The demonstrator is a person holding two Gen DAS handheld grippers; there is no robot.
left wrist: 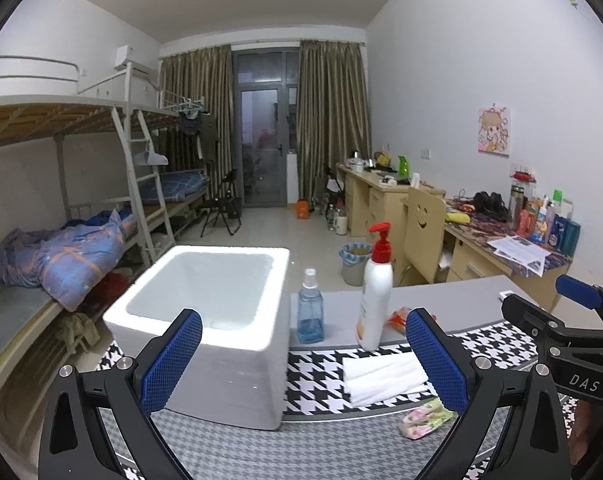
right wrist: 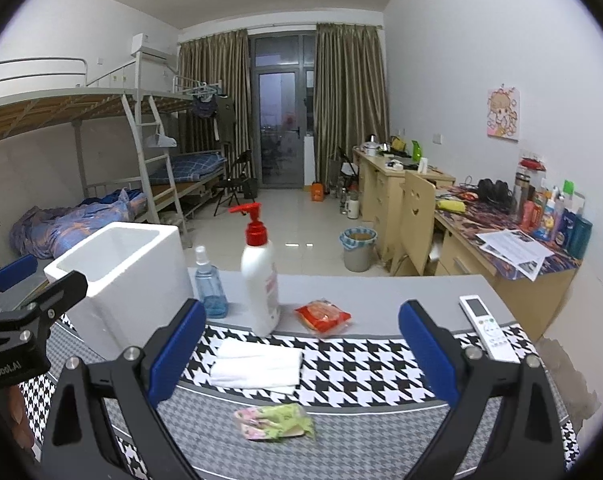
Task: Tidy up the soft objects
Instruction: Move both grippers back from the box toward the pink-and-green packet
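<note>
A white foam box (left wrist: 205, 320) stands open-topped on the table's left; it also shows in the right wrist view (right wrist: 121, 276). A folded white towel (right wrist: 257, 366) lies on the houndstooth cloth, also in the left wrist view (left wrist: 383, 376). A small pink and green packet (right wrist: 275, 422) lies nearer the front edge, also in the left wrist view (left wrist: 425, 420). A red snack pack (right wrist: 323, 314) lies behind the towel. My left gripper (left wrist: 303, 360) is open and empty in front of the box. My right gripper (right wrist: 301, 348) is open and empty above the towel.
A white pump bottle (right wrist: 259, 276) and a blue spray bottle (right wrist: 209, 284) stand behind the towel. A white remote (right wrist: 487, 328) lies at the right. Bunk beds (left wrist: 61, 240) stand left, desks (right wrist: 501, 248) right, a bin (right wrist: 357, 248) on the floor.
</note>
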